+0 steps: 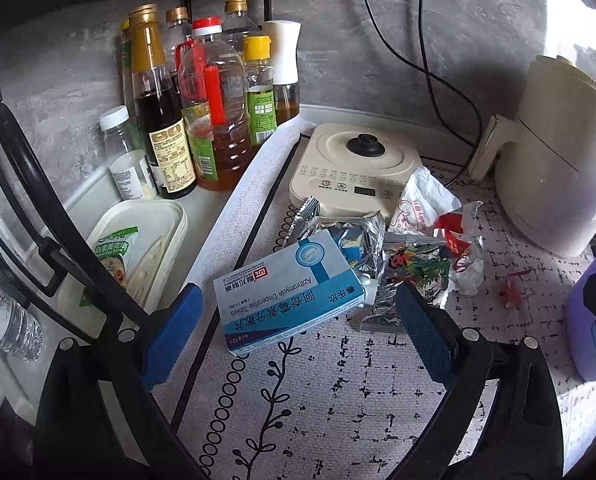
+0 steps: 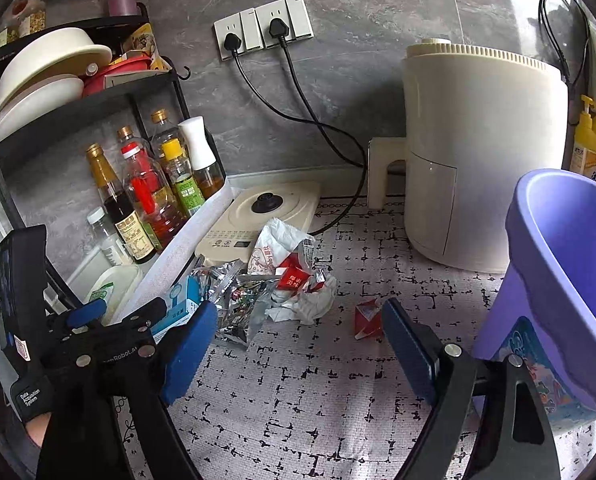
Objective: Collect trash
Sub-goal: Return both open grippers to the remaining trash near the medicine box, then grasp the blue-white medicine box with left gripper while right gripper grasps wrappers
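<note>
Cluttered counter [image 1: 338,400], and the left hand-held gripper [image 1: 298,332] gapes empty astride the medicine box [image 1: 286,292], foil wrappers [image 1: 410,276] just beyond its fingertips, so a sloppy pinch could shove everything away.

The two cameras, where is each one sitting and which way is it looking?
Left wrist: rides on the left gripper, looking forward and down at the blue medicine box between its open blue fingers.
Right wrist: rides on the right gripper, looking forward and down at the red scrap and purple bin; the gloved left hand shows too.
Both see the trash pile, oil bottles, air fryer and patterned mat.
</note>
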`<action>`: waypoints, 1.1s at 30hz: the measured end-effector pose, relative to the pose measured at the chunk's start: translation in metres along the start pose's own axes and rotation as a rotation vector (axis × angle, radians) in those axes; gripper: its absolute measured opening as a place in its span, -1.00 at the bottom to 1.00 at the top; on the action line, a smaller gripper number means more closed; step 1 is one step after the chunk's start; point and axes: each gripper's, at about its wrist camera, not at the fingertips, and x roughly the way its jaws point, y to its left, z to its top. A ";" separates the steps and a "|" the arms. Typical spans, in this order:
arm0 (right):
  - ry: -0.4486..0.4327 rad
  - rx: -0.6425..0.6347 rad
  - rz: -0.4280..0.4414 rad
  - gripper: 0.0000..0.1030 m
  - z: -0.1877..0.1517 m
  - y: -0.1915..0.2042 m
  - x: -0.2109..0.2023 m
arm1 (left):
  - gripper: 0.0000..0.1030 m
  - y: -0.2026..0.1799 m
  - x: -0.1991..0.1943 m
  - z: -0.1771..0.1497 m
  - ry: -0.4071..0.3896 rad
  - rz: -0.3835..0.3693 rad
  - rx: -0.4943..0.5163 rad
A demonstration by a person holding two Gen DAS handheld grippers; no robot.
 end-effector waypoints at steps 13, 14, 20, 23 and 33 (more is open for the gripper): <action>0.096 0.016 0.098 0.47 -0.018 -0.014 0.049 | 0.86 -0.020 0.038 -0.014 0.079 0.152 0.144; 0.102 0.022 0.102 0.47 -0.020 -0.013 0.050 | 0.86 -0.020 0.041 -0.014 0.086 0.159 0.154; 0.107 0.045 0.100 0.47 -0.026 -0.016 0.052 | 0.86 -0.026 0.058 -0.015 0.119 0.220 0.243; 0.112 0.073 0.091 0.46 -0.029 -0.020 0.052 | 0.86 -0.029 0.063 -0.016 0.125 0.223 0.264; 0.115 0.098 0.063 0.46 -0.034 -0.023 0.052 | 0.86 -0.039 0.074 -0.013 0.089 0.230 0.335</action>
